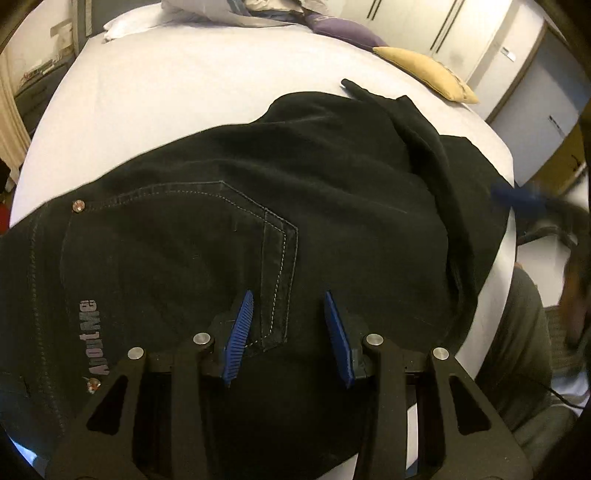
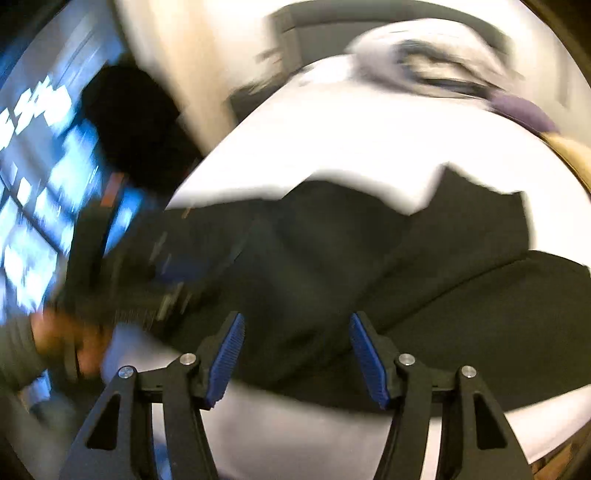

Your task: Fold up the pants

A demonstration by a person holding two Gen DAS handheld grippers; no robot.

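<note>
My left tongs (image 1: 289, 299): wide apart, holding nothing; the blue pads (image 1: 240, 332) hover on either side of a stitched pocket corner (image 1: 279, 236) at about 12 o'clock from me.
My right tongs (image 2: 297, 321): also wide, empty; the view is smeared, so I can't tell whether the pads touch the cloth or hang just over it.
Pants (image 1: 258, 206): black denim, spread across the near part of the white bed (image 1: 166, 96), waist end at my 9 o'clock with a rivet (image 1: 78, 205) and a printed label (image 1: 94, 338), legs running off toward 2 o'clock and draping over the bed edge.
Handling, as I judge it: soft and floppy but heavy for cloth; it should sag between two grips and drag on the sheet, not slide. Not fragile.
Where I would grip: thick seamed spots, meaning the waistband or pocket seam on my left and the leg hem or side seam on my right, pinching both layers.
Ridge (image 1: 417, 147): a raised fold at 1 o'clock, needs flattening first.
Far: tan cushion (image 1: 424, 72), purple cushion (image 1: 343, 31), well apart from the pants.
</note>
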